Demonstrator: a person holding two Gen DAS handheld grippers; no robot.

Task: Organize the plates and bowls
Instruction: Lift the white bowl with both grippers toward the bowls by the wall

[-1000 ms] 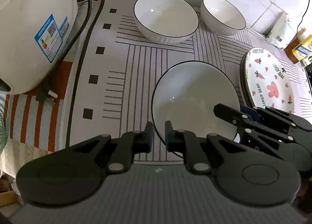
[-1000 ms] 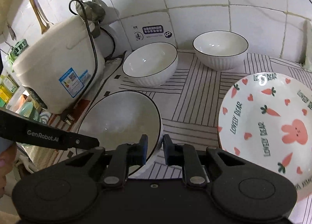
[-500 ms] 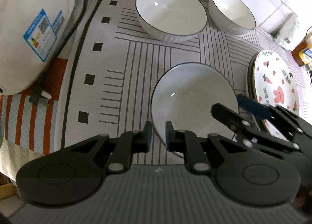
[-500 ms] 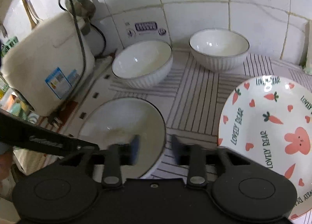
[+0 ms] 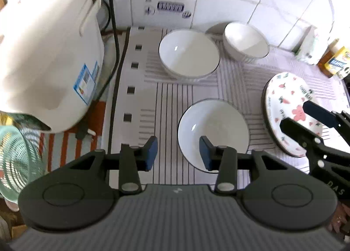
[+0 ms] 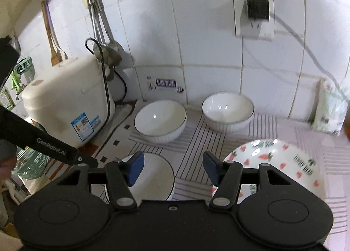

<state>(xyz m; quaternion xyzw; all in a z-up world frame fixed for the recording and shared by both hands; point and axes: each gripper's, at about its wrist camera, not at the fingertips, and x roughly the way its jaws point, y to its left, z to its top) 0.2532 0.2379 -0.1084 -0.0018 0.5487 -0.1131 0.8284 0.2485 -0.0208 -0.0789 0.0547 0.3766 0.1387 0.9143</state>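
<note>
Three white bowls with dark rims sit on a striped mat: a near one (image 5: 213, 134) (image 6: 153, 176), a back middle one (image 5: 189, 54) (image 6: 160, 120) and a back right one (image 5: 246, 41) (image 6: 227, 109). A carrot-and-rabbit plate (image 5: 291, 108) (image 6: 277, 159) lies on a stack at the right. My left gripper (image 5: 177, 152) is open and empty, just above the near bowl's front left rim. My right gripper (image 6: 172, 169) is open and empty, raised between the near bowl and the plate; it also shows in the left wrist view (image 5: 306, 117) over the plate.
A white rice cooker (image 5: 46, 54) (image 6: 65, 106) with a black cord stands at the left. A green basket (image 5: 15, 152) sits at the near left. Utensils (image 6: 98, 21) hang on the tiled wall. A packet (image 6: 330, 108) and bottles (image 5: 334, 60) stand at the right.
Both grippers have opened from nearly shut and pulled back and up from the near bowl. The bowl rests on the mat, and more of the wall is in view.
</note>
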